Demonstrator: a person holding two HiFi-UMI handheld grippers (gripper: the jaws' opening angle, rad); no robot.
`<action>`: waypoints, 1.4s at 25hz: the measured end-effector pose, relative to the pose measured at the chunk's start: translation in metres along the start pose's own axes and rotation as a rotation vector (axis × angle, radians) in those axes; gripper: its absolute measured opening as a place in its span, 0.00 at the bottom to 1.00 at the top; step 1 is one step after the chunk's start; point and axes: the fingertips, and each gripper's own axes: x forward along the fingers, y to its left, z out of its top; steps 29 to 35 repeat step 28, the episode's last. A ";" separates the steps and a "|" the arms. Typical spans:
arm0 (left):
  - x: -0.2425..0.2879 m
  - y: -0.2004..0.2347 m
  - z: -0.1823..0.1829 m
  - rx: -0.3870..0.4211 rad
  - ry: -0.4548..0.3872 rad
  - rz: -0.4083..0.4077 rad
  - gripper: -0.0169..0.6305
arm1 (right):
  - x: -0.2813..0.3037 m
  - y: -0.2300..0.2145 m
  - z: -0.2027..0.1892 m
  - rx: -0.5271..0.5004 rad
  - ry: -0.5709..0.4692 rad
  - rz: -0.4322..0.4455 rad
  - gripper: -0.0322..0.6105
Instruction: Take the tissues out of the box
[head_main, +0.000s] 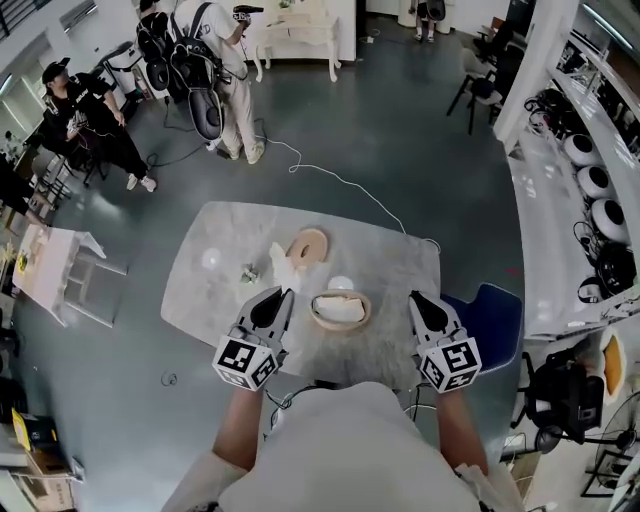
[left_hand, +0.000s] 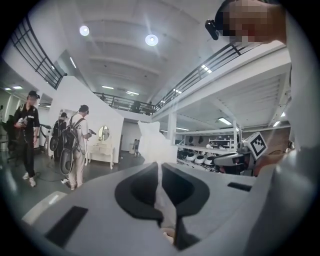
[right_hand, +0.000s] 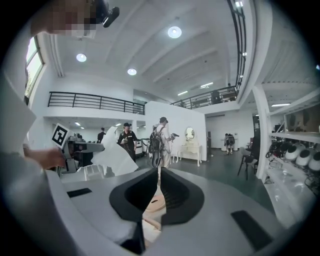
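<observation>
A round wooden tissue box (head_main: 340, 310) stands open on the marble table (head_main: 395, 340), with white tissues inside. My left gripper (head_main: 285, 296) is raised just left of the box, shut on a white tissue (head_main: 283, 268) that stands up from its tips. In the left gripper view the tissue (left_hand: 158, 145) runs up between the closed jaws of the left gripper (left_hand: 160, 172). To the right of the box, my right gripper (head_main: 415, 298) is shut with nothing in it. Its own view shows the right gripper (right_hand: 159, 174) with jaws together, and the tissue (right_hand: 116, 156) at the left.
The box's ring-shaped wooden lid (head_main: 308, 245) lies behind the box. A small object (head_main: 248, 272) and two white round things (head_main: 211, 258) (head_main: 341, 283) sit on the table. A blue chair (head_main: 492, 312) stands at the right. People (head_main: 215, 70) stand farther off on the floor.
</observation>
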 end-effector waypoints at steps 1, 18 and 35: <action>-0.003 0.003 0.003 0.003 -0.007 0.006 0.06 | 0.001 0.002 0.003 -0.008 -0.008 0.000 0.11; -0.033 0.020 0.014 0.009 -0.044 0.056 0.06 | 0.005 0.024 0.025 -0.059 -0.043 0.036 0.11; -0.035 0.017 0.011 0.006 -0.049 0.051 0.06 | 0.005 0.026 0.023 -0.062 -0.048 0.048 0.11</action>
